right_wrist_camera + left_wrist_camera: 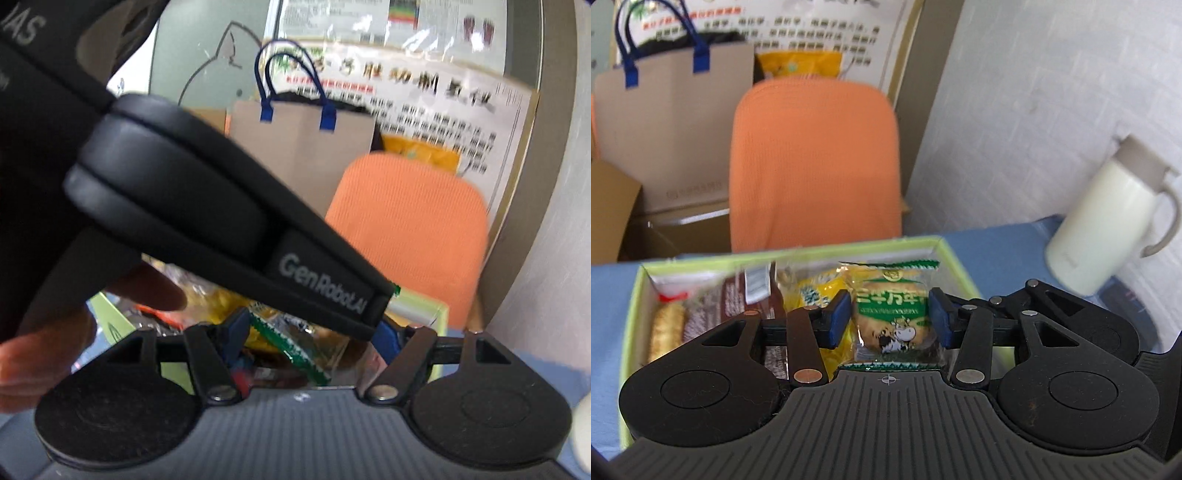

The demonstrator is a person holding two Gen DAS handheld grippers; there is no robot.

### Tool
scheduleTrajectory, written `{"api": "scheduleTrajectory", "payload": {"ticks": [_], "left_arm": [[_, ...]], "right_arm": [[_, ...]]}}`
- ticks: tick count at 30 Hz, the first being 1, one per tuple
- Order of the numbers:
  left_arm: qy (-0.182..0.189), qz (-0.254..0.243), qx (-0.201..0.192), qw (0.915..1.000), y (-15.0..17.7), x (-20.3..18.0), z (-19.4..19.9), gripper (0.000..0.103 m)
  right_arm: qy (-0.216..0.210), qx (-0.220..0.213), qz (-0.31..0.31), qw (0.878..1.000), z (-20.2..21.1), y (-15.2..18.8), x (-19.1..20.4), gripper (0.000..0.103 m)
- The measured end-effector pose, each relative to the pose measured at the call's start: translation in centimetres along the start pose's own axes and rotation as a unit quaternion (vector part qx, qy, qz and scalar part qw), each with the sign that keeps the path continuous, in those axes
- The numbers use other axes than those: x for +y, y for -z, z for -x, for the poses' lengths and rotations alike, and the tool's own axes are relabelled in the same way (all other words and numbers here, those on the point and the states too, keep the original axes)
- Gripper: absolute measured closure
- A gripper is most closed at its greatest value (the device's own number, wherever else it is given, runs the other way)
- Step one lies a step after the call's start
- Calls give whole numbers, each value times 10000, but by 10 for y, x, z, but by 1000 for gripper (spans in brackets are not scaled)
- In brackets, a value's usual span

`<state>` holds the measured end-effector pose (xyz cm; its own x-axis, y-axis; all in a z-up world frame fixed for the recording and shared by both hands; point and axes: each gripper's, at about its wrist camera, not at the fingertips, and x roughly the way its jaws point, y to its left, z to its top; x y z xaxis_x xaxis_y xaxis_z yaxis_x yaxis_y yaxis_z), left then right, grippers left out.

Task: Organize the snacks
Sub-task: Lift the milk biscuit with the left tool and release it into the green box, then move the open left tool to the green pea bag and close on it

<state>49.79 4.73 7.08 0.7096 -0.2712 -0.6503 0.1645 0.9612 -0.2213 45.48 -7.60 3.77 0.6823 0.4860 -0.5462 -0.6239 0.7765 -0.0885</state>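
Observation:
My left gripper (891, 318) is shut on a yellow-and-green biscuit packet (892, 317) with a cow on it, held above the light-green snack box (945, 248). The box holds several snacks: a golden roll (666, 328), brown wafer packs (735, 299) and a yellow packet (812, 291). In the right wrist view my right gripper (310, 338) is open right over the same box (424, 306), and the left gripper's black body (221, 229) crosses in front of it. The green-edged packet (299, 354) lies between the right fingers, not gripped.
An orange chair back (812, 162) stands behind the box, with a brown paper bag with blue handles (672, 110) beside it. A cream thermos jug (1108, 221) stands on the blue tablecloth (997, 251) at right. A hand (44, 354) shows at left.

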Motion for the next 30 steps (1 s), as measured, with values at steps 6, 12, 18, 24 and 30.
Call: {"api": "scheduleTrajectory", "payload": {"ticks": [6, 12, 18, 24, 30], "left_arm": [[238, 185, -153, 9994, 13, 15, -3, 56], [261, 282, -967, 9946, 19, 14, 62, 36], [924, 475, -737, 9919, 91, 16, 106, 31], [1259, 757, 197, 9890, 160, 3, 85, 39], [1120, 825, 372, 9896, 180, -7, 97, 38]], "right_arm": [[-45, -269, -142, 9995, 14, 5, -5, 14], [268, -805, -346, 9958, 105, 30, -22, 9], [201, 21, -959, 9952, 157, 110, -41, 9], [496, 640, -1088, 9908, 138, 144, -40, 9], [-104, 895, -1062, 9903, 111, 134, -33, 9]]}}
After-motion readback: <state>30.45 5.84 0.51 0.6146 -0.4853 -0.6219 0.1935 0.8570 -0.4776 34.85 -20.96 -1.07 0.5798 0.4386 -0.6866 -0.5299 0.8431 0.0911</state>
